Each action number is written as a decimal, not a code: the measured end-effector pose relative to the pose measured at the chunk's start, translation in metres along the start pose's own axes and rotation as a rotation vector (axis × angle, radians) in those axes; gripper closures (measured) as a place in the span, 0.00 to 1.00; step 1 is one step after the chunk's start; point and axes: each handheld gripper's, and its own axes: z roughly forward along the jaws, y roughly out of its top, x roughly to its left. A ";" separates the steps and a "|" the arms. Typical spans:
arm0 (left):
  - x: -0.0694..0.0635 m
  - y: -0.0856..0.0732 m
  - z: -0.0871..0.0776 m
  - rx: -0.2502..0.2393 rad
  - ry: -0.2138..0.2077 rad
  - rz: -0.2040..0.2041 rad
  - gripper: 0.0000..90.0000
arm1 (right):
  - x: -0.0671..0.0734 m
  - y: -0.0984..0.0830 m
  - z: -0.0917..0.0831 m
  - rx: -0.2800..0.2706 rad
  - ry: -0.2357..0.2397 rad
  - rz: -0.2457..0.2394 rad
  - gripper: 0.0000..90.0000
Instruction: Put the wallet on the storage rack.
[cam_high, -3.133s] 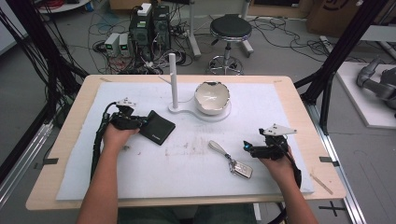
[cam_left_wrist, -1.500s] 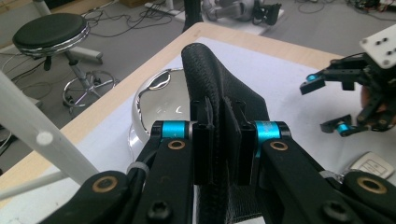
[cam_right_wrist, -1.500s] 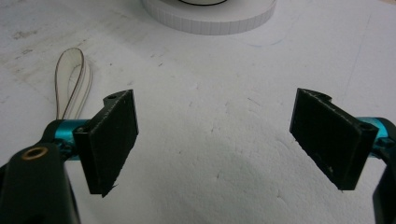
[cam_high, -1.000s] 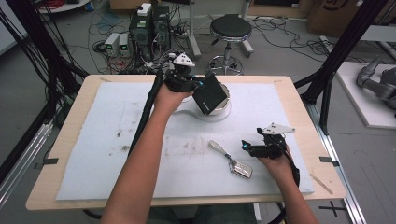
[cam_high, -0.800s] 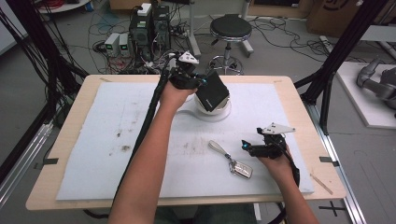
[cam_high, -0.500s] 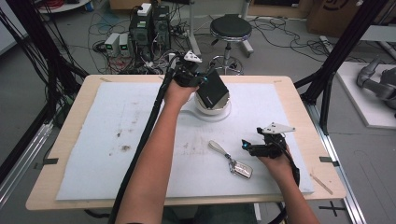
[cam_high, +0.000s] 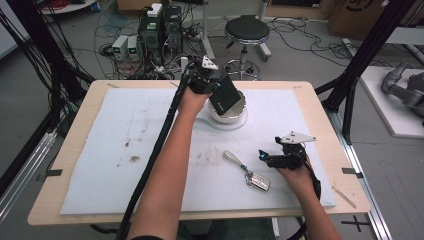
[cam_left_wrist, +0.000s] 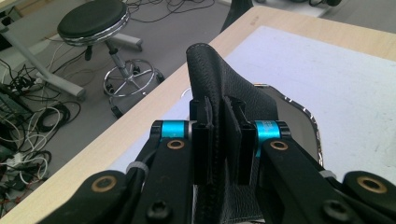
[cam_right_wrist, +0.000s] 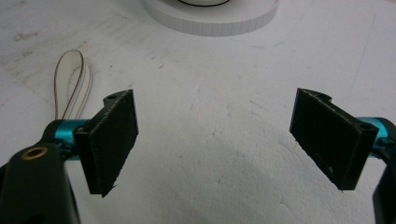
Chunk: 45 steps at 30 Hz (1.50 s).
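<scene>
Your left gripper (cam_high: 214, 89) is clamped on a black leather wallet (cam_high: 225, 95), and you hold it in the air at the far side of the table, right over the white bowl (cam_high: 235, 111). In the high view the wallet hangs tilted, its lower edge dipping toward the bowl's opening and covering the bowl's left part; whether it touches the rim cannot be told from there. In the left gripper view both black pads (cam_left_wrist: 204, 140) press flat against the wallet (cam_left_wrist: 219, 88) from either side, with the stitched edge standing up above them and the shiny rim of the bowl (cam_left_wrist: 306, 116) showing just behind and to the right.

The bowl sits on a round white base (cam_high: 226, 123), which lies on the white foam mat (cam_high: 100, 150) covering the wooden table (cam_high: 75, 107). The mat carries a few dark smudges on its left half.

Your right gripper (cam_high: 270, 159) rests low on the near right part of the mat, well apart from the bowl, with its jaws spread wide and nothing between them. In the right gripper view the two pads (cam_right_wrist: 112, 140) stand far apart over bare mat. Just to the left of that gripper lies a car key (cam_high: 257, 181) with a pale leather loop strap (cam_high: 234, 159) attached; the loop (cam_right_wrist: 72, 81) shows beside the left pad, not touching it. The white base (cam_right_wrist: 210, 18) appears at the far edge of that view.

Beyond the table stands a black round stool (cam_high: 246, 29) on the floor.
</scene>
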 end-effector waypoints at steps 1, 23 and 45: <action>0.000 0.000 0.001 0.000 0.002 0.004 0.91 | 0.000 0.000 0.000 -0.001 -0.001 0.000 0.17; -0.018 -0.010 0.012 0.044 0.038 0.028 0.54 | 0.000 0.000 0.000 0.005 0.003 -0.003 0.17; -0.035 -0.027 -0.069 -0.052 -0.079 -0.010 0.34 | 0.007 0.002 -0.001 0.004 0.012 -0.008 0.17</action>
